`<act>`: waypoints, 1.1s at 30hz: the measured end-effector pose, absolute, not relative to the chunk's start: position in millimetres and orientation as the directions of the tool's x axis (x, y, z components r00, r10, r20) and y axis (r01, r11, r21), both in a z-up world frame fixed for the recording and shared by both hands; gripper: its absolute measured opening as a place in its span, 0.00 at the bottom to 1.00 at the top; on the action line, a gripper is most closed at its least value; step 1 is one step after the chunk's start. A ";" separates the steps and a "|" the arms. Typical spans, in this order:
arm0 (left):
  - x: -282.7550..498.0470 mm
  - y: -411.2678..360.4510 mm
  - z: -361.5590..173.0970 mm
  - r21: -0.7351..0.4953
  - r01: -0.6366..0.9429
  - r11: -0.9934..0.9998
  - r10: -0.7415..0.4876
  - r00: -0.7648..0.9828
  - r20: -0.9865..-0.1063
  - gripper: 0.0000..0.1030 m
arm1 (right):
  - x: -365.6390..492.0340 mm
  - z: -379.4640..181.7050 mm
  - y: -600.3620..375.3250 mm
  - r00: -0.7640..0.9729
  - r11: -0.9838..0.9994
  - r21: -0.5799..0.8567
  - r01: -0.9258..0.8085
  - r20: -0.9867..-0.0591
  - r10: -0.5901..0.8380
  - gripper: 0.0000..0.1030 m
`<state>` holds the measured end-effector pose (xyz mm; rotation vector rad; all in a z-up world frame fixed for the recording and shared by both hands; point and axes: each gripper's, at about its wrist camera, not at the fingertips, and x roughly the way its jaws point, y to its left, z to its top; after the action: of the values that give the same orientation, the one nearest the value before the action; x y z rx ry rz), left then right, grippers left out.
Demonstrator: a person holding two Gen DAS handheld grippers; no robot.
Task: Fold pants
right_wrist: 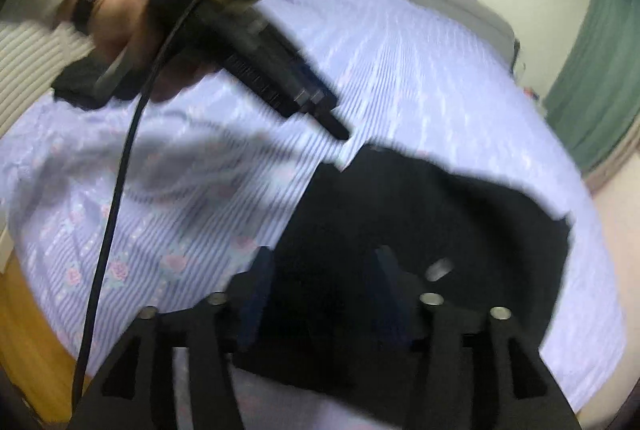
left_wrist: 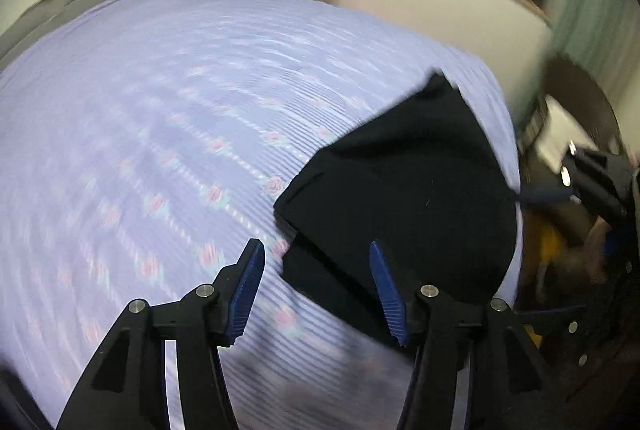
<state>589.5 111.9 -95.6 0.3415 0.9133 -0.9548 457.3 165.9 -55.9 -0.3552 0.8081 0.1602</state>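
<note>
Black pants point(left_wrist: 404, 189) lie folded in a small bundle on a bed with a light purple sheet point(left_wrist: 160, 109) that has stripes and little pink roses. The pants sit near the edge of the bed. The left gripper point(left_wrist: 316, 286) hangs over the corner of the pants with its blue pads point(left_wrist: 248, 290) wide apart, and nothing is held between them. The right gripper point(right_wrist: 324, 294) is above the pants too, jaws apart and empty. In the right view, a hand point(right_wrist: 120, 21) holds the left gripper's handle, and a black cable point(right_wrist: 116, 205) hangs down from it.
</note>
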 end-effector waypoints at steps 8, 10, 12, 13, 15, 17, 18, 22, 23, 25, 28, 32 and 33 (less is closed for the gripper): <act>516.2 117.8 -99.8 -0.126 0.222 0.967 -0.220 0.480 -0.849 0.55 | 548.8 -18.3 76.7 0.509 0.810 -0.058 -0.584 -0.803 0.310 0.78; 500.6 116.2 -110.9 -0.167 0.065 0.984 -0.178 0.469 -0.865 0.55 | 588.3 -18.6 63.1 0.405 0.744 0.014 -0.669 -0.831 0.380 0.78; 486.0 115.1 -125.6 -0.189 -0.083 0.979 -0.133 0.447 -0.885 0.55 | 628.3 -27.1 63.7 0.250 0.647 0.096 -0.756 -0.872 0.422 0.78; 477.2 113.7 -135.4 -0.207 -0.163 0.965 -0.121 0.424 -0.898 0.55 | 639.5 -33.2 67.0 0.191 0.605 0.118 -0.787 -0.887 0.421 0.78; 460.3 110.7 -154.3 -0.219 -0.287 0.932 -0.100 0.379 -0.920 0.55 | 671.7 -53.9 76.1 0.050 0.501 0.165 -0.850 -0.920 0.388 0.78; 449.2 105.2 -170.1 -0.238 -0.394 0.888 -0.094 0.351 -0.932 0.55 | 695.1 -76.7 84.9 -0.069 0.432 0.220 -0.875 -0.939 0.338 0.78; 444.4 98.4 -175.6 -0.256 -0.431 0.865 -0.102 0.349 -0.932 0.55 | 700.9 -86.3 89.3 -0.099 0.414 0.232 -0.880 -0.943 0.319 0.78; 432.9 81.2 -189.8 -0.309 -0.526 0.792 -0.114 0.369 -0.922 0.55 | 717.4 -122.3 108.2 -0.245 0.301 0.312 -0.901 -0.940 0.238 0.78; 432.7 78.2 -191.2 -0.313 -0.537 0.783 -0.112 0.373 -0.921 0.55 | 716.6 -128.3 113.3 -0.280 0.269 0.336 -0.903 -0.933 0.226 0.78; 432.6 74.8 -200.1 -0.327 -0.572 0.753 -0.111 0.379 -0.919 0.57 | 715.0 -139.7 120.7 -0.342 0.230 0.387 -0.893 -0.916 0.211 0.78; 431.1 78.0 -208.3 -0.369 -0.615 0.697 -0.113 0.414 -0.903 0.59 | 716.3 -157.2 132.3 -0.396 0.218 0.429 -0.876 -0.900 0.181 0.64; 431.6 82.6 -217.7 -0.416 -0.630 0.656 -0.119 0.458 -0.881 0.59 | 718.9 -163.5 135.3 -0.409 0.227 0.439 -0.869 -0.897 0.168 0.54; 431.3 83.4 -218.0 -0.426 -0.629 0.650 -0.117 0.471 -0.874 0.59 | 719.2 -162.0 134.0 -0.406 0.226 0.437 -0.871 -0.898 0.173 0.49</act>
<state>431.3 83.4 -218.0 -0.8329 1.0566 0.3622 719.2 134.0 -162.0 -0.6823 1.5378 1.3642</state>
